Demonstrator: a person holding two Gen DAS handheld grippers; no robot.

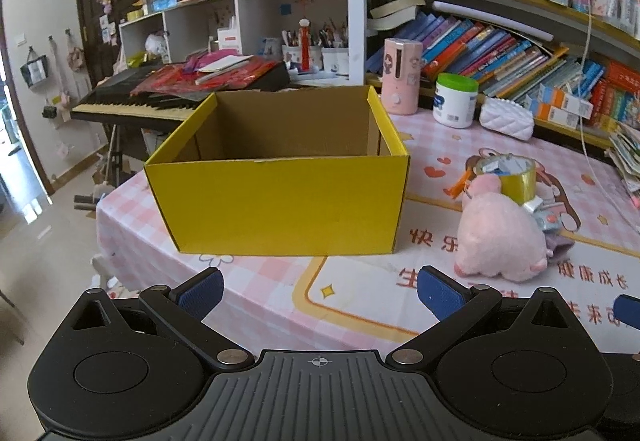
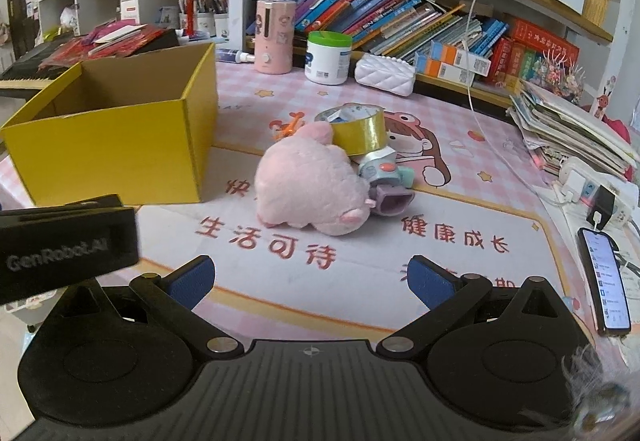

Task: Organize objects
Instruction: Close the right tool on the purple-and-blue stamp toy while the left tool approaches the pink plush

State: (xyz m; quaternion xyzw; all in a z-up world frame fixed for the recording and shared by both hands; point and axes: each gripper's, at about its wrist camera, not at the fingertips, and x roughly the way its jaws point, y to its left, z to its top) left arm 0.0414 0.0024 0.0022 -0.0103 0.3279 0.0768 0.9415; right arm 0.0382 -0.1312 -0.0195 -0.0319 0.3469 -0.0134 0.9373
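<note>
Item: pink plush toy (image 2: 310,187), lying just right of the yellow box (image 2: 116,129) against the gold tape roll (image 2: 358,131); soft, light, squashable, best pinched across its rounded body; my right gripper (image 2: 310,279) and left gripper (image 1: 320,291) both gape, holding nothing.

Home study: crammed bookshelves (image 2: 400,13), keyboard piano (image 1: 132,103), cartoon tablecloth (image 2: 360,241)

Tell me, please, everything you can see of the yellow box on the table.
The yellow box is an open-topped cardboard carton, bright yellow outside and plain brown inside, with no lid in view. It stands upright on the pink checked tablecloth, near the table's left edge. As far as its inside shows, nothing is in it. The pink plush toy lies to its right, apart from it. Neither gripper touches it.
</note>
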